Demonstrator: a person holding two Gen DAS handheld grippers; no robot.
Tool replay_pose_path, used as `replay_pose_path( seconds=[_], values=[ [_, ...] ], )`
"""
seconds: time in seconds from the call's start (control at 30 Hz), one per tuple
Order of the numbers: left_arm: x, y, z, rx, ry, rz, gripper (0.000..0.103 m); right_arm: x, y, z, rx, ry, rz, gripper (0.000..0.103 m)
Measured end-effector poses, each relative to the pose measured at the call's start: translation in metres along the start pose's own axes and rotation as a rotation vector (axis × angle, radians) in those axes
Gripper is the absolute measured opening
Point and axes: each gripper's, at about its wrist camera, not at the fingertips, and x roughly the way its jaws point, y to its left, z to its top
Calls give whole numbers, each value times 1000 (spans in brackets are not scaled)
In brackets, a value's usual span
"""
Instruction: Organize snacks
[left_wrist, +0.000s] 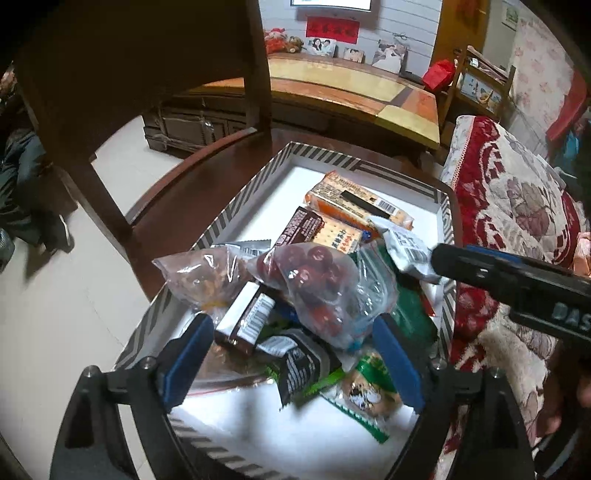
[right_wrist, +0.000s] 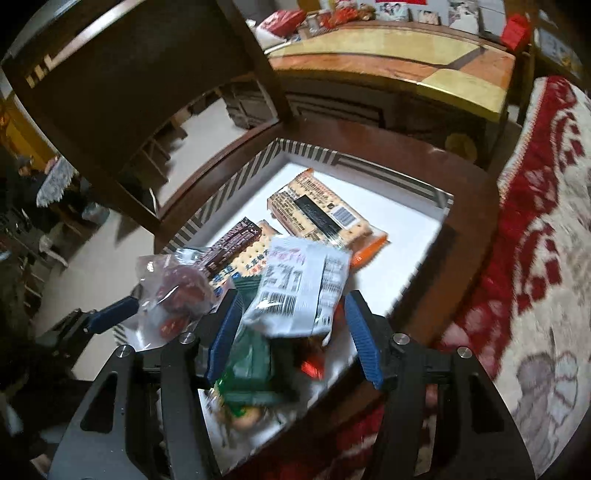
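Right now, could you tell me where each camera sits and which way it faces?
Left wrist: on the left gripper, angled down into the striped box; its open blue pads show, the right gripper entering at right.
Right wrist: on the right gripper, angled down, white packet between its pads.
Shared: box, orange cracker pack, bag of red dates.
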Motion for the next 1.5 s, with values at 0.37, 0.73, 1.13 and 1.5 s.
replay_pose_path(
  seconds=[0.37, 0.73, 1.13, 1.5],
  values=[
    [-50, -15, -18, 28, -99, 29, 99, -68, 0, -64, -7, -151, -98, 58],
    [-54, -32, -41, 43, -60, 12, 99, -77, 2, -108, -3, -153, -116, 58],
    [-55, -34, -43, 43, -65, -8, 99, -77, -2, -112, 10, -129, -126, 58],
    [-54, -32, -43, 42, -78, -23, 99, -75, -1, -111, 13, -121, -120, 58]
  ],
)
